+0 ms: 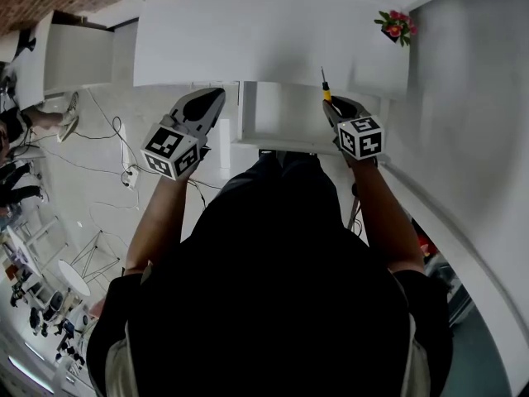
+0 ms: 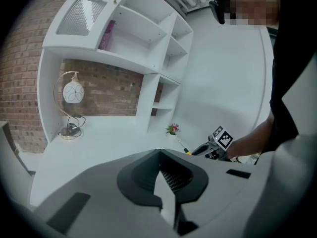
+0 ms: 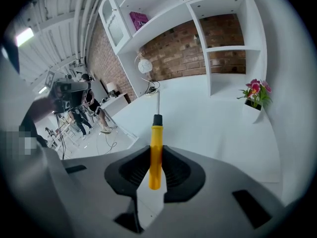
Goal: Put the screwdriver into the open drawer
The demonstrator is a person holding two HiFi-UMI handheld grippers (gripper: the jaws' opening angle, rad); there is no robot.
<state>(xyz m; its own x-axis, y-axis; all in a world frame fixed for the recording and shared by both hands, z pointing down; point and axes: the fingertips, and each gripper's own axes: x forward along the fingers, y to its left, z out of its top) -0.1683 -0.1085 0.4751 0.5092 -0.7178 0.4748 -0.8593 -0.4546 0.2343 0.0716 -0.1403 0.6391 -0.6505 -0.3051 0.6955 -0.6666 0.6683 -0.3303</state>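
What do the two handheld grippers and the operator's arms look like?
Left gripper and right gripper match: grey moulded bodies, black ribbed tongs tapering to a point, each with a white cube of black square markers at the hand end. No cables show on them. The person wears a black short-sleeved top.

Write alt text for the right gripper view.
The right gripper clamps a yellow-handled screwdriver, its shaft pointing ahead over a white desk. Beyond stand white shelves against a brick wall, with a small potted flower at right.
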